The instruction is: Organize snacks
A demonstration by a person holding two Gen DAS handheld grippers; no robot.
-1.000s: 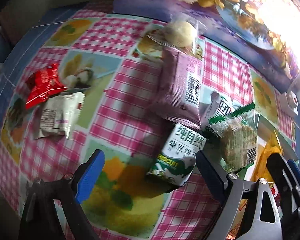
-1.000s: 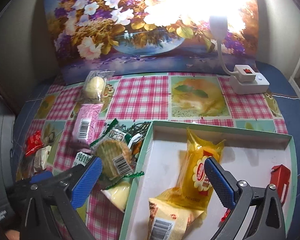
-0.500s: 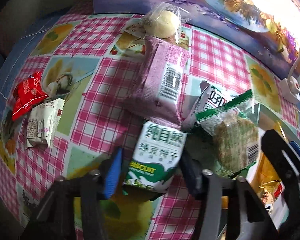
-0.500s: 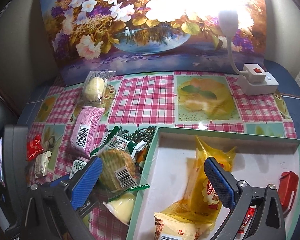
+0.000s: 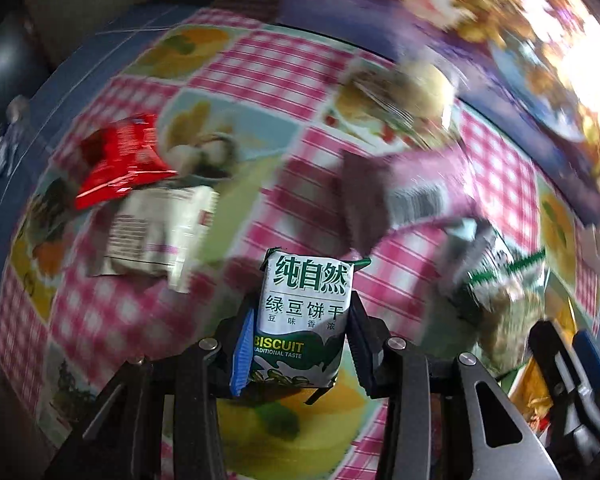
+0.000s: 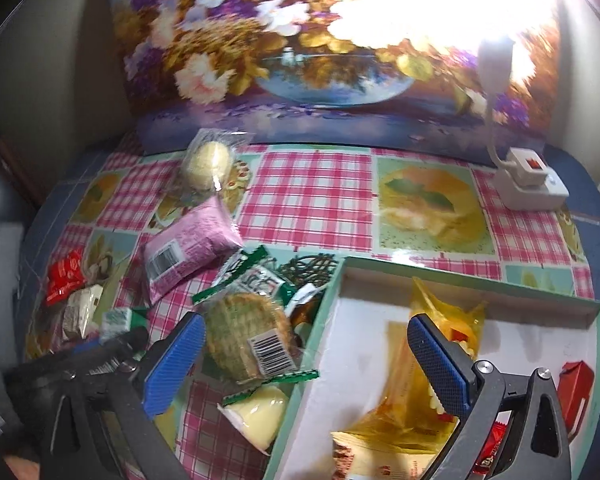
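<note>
Left gripper [image 5: 300, 344] just squeezed tight on green biscuit pack [image 5: 306, 316], pack above checked tablecloth [image 5: 260, 76], right gripper [image 6: 304, 356] wide open, holding nothing, over box [image 6: 500, 284] edge.

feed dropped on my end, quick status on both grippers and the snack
Left gripper just closed, now shut on green biscuit pack. Right gripper open, empty, at box edge. Wafer pack lies between biscuit pack and box.

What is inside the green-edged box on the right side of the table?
The box holds a yellow snack bag, an orange-and-white packet near the front, and red packets at its right end. The right gripper covers part of the floor, so more could be hidden.
</note>
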